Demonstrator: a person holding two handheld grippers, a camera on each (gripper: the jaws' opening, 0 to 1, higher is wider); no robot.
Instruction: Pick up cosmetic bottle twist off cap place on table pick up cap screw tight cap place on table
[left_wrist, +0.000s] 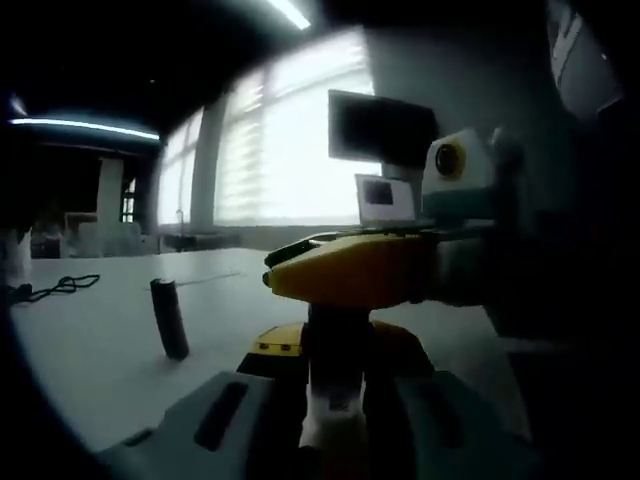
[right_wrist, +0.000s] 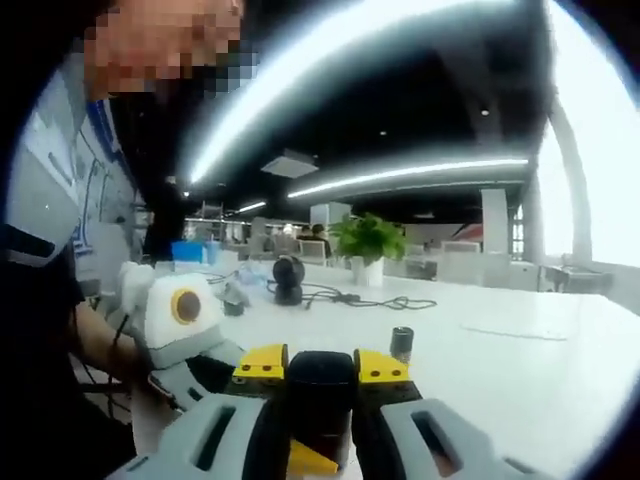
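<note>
1. My left gripper (left_wrist: 333, 420) is at 6 o'clock in the left gripper view, jaws clamped on the bottle (left_wrist: 328, 395) and holding it upright above the table (left_wrist: 100, 340).
2. My right gripper (right_wrist: 320, 372) has its yellow-tipped jaws closed on the dark cap (right_wrist: 320, 392), dead centre at 6 o'clock in the right gripper view.
3. In the left gripper view it reaches in from 3 o'clock, pinching the cap on top of the bottle.
4. So the bottle hangs between both grippers with the cap seated. I judge this is a twisting step, but I can't tell whether it's loosening or tightening.
5. Next move: keep the left grip firm and rotate the right wrist about the bottle's axis, no side pull.
6. Further out, a dark cylinder (left_wrist: 170, 318) stands on the table at 9 o'clock in the left gripper view, well apart.
7. Across the table in the right gripper view, a cable (right_wrist: 360, 298) and a plant (right_wrist: 366, 238) sit at 12 o'clock.
</note>
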